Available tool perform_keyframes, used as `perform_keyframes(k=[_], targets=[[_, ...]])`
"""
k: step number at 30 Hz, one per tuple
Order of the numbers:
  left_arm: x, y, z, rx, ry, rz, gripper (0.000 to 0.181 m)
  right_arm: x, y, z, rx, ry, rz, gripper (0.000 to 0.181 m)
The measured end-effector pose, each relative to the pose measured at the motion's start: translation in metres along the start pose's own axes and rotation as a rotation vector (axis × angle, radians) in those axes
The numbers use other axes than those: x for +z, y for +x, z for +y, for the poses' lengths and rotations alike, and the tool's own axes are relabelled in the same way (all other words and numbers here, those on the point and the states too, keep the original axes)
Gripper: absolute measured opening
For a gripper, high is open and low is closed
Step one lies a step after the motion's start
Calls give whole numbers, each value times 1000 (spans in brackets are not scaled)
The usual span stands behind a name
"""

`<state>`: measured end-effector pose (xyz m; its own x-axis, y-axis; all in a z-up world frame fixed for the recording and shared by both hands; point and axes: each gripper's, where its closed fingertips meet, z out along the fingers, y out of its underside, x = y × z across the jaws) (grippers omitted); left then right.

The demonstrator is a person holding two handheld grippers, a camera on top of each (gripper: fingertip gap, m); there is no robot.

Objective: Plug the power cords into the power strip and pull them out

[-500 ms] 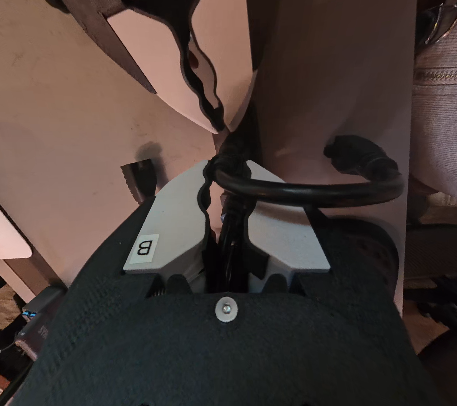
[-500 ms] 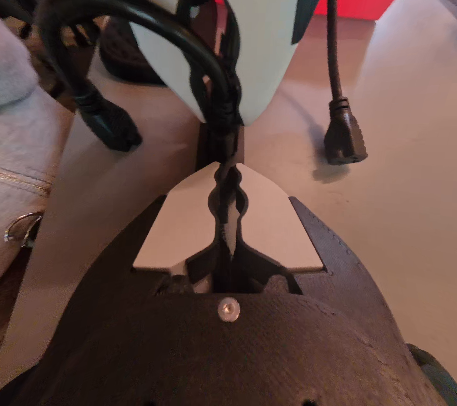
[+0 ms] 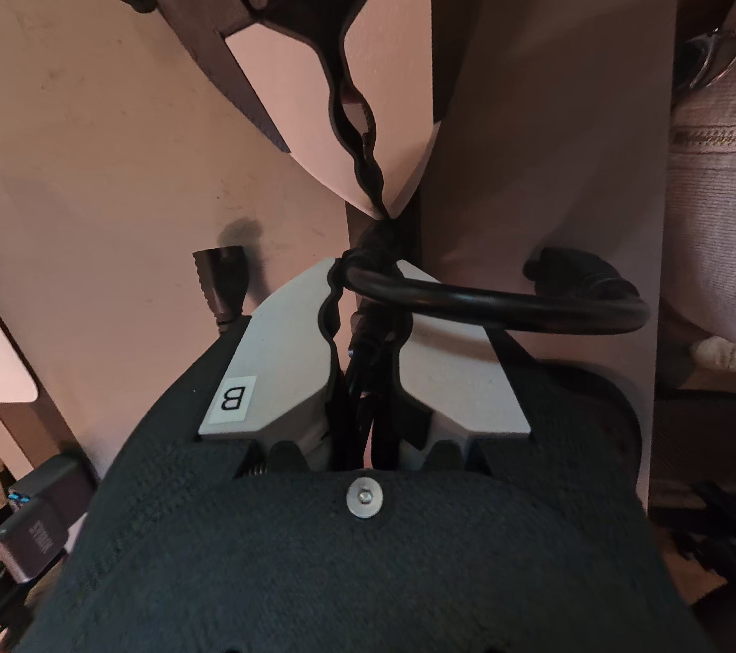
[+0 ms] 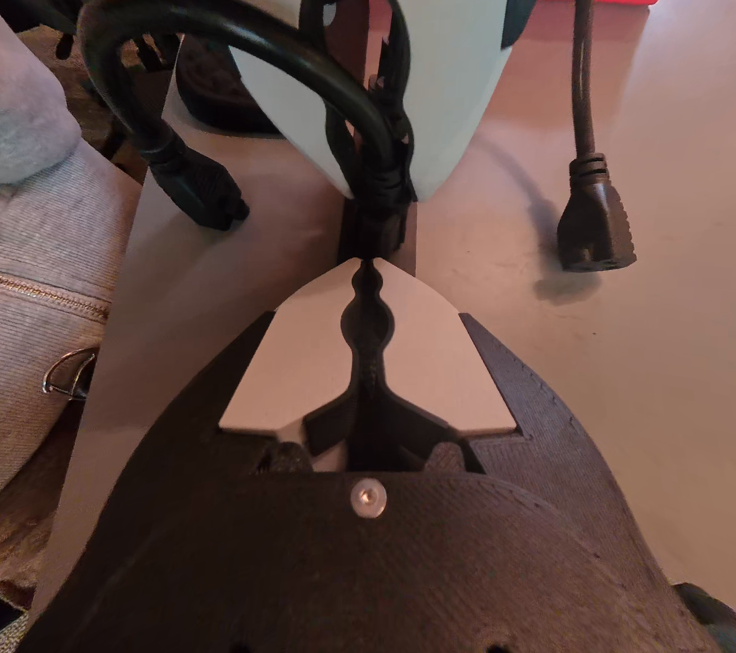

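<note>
Left gripper [image 3: 368, 283] fingers [image 3: 286, 347] are closed down on a black plug [image 3: 372, 339], cord [image 3: 498, 305] looping off to the right and ending in a free connector [image 3: 573, 271] hanging near the counter [image 3: 99, 196] edge. Right gripper [image 4: 368, 263] fingers [image 4: 318, 347] are pinched fully together at the tips; whether they have anything is unclear, since the tips only meet the plug's nose. The two grippers face tip to tip over the dark gap between two counter panels. My guess is that one side steadies while the other seats or pulls. No power strip can be identified in either view. A second cord end [image 4: 593, 231] rests on the counter, well right of the contact point. Both grippers are level, pitched slightly down, pointing at each other.
</note>
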<state>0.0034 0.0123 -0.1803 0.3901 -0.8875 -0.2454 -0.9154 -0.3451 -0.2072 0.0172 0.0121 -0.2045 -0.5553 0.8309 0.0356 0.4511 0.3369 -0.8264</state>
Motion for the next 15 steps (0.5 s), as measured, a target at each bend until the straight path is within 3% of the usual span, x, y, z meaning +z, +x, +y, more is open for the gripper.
perform_keyframes(k=[6, 15], targets=[[-2, 0, 2, -57, 103, -12, 21, 2, 1, -1, 21, 14, -9, 4], [-2, 3, 2, -37, 83, -7, 21, 2, 0, -1, 16, 15, -19, 4]])
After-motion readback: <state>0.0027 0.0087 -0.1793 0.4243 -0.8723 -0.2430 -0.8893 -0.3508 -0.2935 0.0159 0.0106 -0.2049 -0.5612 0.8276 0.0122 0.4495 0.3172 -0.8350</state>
